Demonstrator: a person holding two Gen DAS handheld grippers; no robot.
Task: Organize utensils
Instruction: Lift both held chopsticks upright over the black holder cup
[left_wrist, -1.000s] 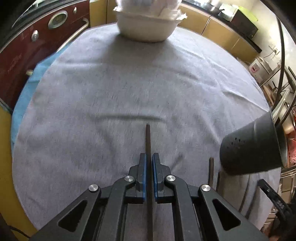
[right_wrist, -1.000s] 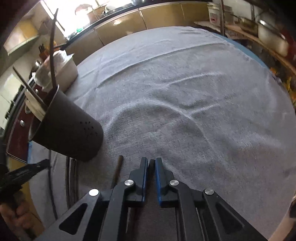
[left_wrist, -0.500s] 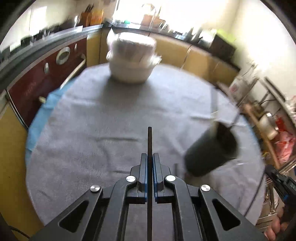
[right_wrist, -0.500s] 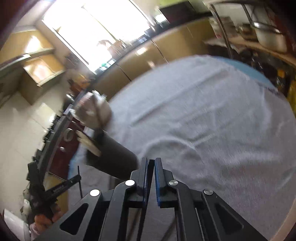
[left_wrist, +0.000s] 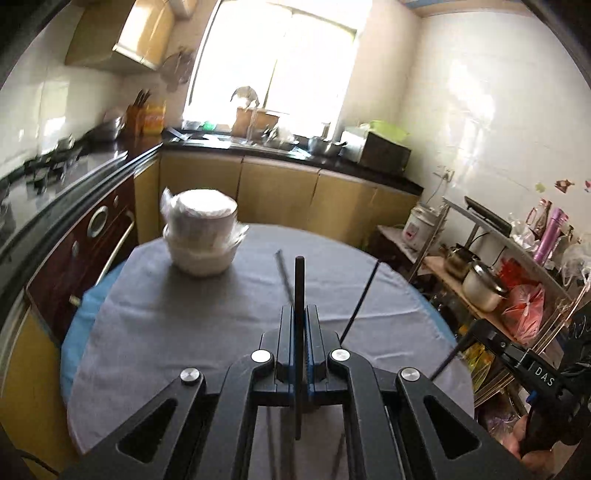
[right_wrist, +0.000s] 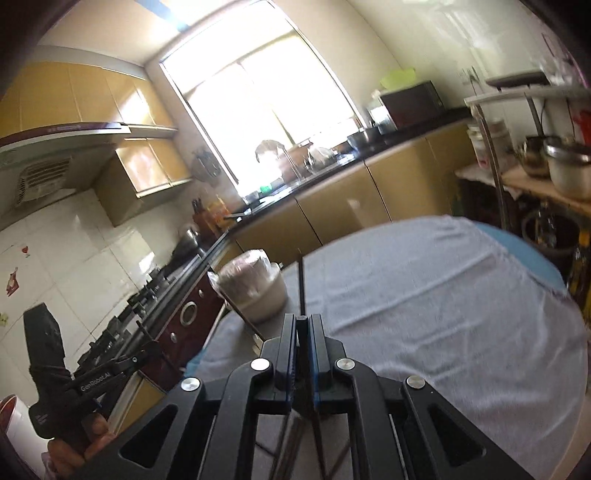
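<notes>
My left gripper (left_wrist: 300, 314) is shut on a dark thin chopstick (left_wrist: 299, 280) that sticks up past the fingertips, raised above the round table. Two more thin sticks (left_wrist: 360, 299) rise beside it. My right gripper (right_wrist: 303, 323) is shut on a thin dark stick (right_wrist: 302, 284) that points up past its tips. The other gripper shows at the right edge of the left wrist view (left_wrist: 532, 369) and at the left edge of the right wrist view (right_wrist: 88, 380). The dark utensil holder is hidden in both views.
A round table with a grey cloth (left_wrist: 207, 306) over a blue cover (right_wrist: 524, 251). A white wrapped bowl stack (left_wrist: 201, 236) stands at its far left, also in the right wrist view (right_wrist: 255, 288). A dark red oven (left_wrist: 85, 243) stands left, a cluttered rack (left_wrist: 491, 273) right.
Both grippers have lifted and tilted upward, so the views now show the kitchen rather than the tabletop. The dark holder has dropped out of view. Each gripper still holds its stick.
</notes>
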